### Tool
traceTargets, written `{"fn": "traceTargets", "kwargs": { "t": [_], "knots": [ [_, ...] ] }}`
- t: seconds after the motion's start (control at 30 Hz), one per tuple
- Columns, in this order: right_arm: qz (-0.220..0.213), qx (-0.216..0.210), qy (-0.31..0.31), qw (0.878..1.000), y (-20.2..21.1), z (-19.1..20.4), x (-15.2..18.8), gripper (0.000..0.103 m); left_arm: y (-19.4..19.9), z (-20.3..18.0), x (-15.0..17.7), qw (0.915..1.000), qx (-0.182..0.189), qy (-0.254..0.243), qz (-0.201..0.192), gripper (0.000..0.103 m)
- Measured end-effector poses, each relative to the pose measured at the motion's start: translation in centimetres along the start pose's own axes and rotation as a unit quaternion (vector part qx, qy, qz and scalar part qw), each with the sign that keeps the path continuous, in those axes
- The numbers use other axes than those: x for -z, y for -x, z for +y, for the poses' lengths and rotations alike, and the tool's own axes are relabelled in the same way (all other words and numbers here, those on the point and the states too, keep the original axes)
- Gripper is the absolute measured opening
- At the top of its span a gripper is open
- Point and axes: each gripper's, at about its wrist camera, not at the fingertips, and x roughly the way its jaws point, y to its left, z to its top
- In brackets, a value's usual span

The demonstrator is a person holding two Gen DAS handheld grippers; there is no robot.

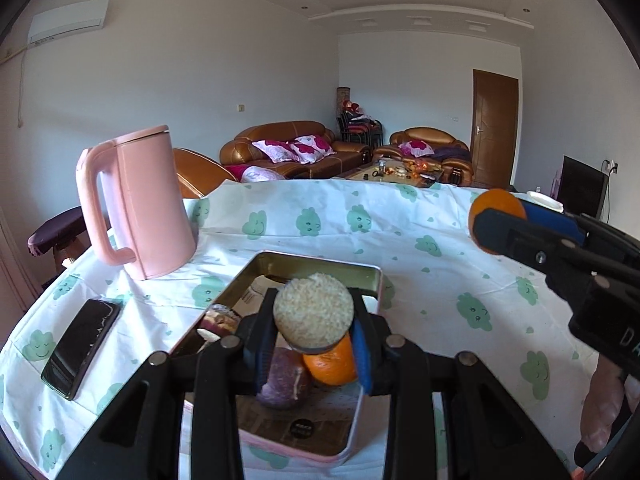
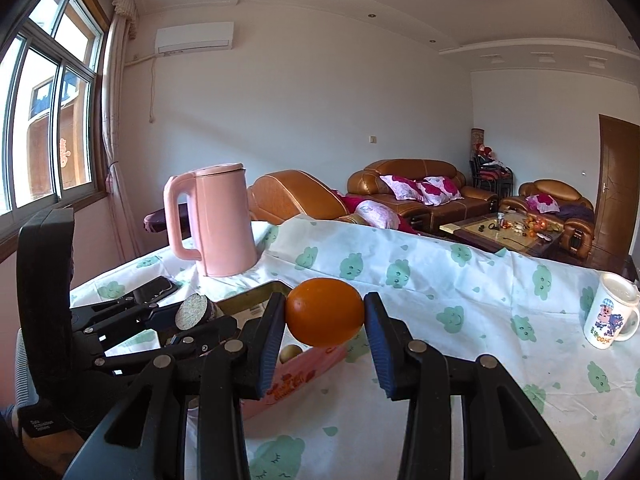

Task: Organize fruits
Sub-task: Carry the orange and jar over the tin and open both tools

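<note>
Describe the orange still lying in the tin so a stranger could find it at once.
Start at the tall pink kettle on the cloud-print tablecloth; in front of it lies an open rectangular metal tin. Inside, under the left gripper, sits a round orange beside a dark purple fruit, the only bright orange thing in there.

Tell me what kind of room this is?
Most likely a home living room: leather sofas with cushions, a coffee table, a wall air conditioner. The work surface is a table with a cloud-print cloth.
</note>
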Motion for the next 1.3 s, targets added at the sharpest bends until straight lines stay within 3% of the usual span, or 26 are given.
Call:
{"fn": "traceTargets", "kwargs": {
  "t": [0.33,0.67,1.13,1.2,1.27,1.3],
  "knots": [
    [0.02,-0.049,0.031,0.998,-3.0,5.4,0.1,0.042,-1.7,5.7,1.4,0.9973,-0.048,0.038,0.041,0.034],
    [0.069,-0.059,0.05,0.995,-7.2,8.0,2.4,0.042,-2.6,7.7,2.5,0.9962,-0.041,0.053,0.057,0.034],
    [0.113,-0.068,0.057,0.99,-9.3,8.3,4.2,0.043,-3.7,8.0,3.3,0.9952,-0.042,0.046,0.075,0.035],
    [0.116,-0.076,0.054,0.989,-9.3,8.2,4.3,0.043,-3.7,7.9,3.3,0.9952,-0.046,0.043,0.076,0.04],
    [0.117,-0.079,0.05,0.989,-9.3,8.0,4.3,0.043,-3.8,8.3,3.4,0.9943,-0.051,0.05,0.08,0.059],
    [0.118,-0.077,0.051,0.989,-9.2,8.0,4.3,0.045,-3.7,8.4,3.4,0.9942,-0.052,0.052,0.079,0.06]
  ]
}}
